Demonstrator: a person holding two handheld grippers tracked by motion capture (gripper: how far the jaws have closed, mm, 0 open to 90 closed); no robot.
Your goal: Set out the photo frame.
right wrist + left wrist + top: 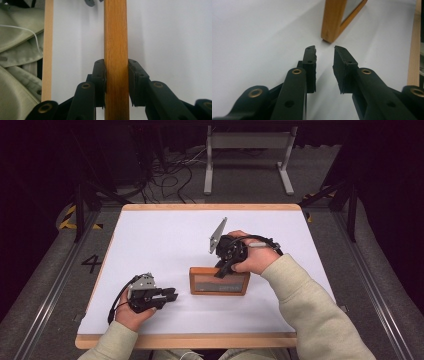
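Wooden frame standing on edge, long axis left-right, right tool pinching its top, left tool spread

A white tabletop with a light wooden rim carries one thing: a wooden picture frame, standing on its long edge. The frame's top rail sits between the fingers of the right gripper; its near corner stands just ahead of the left gripper fingers, apart from them.
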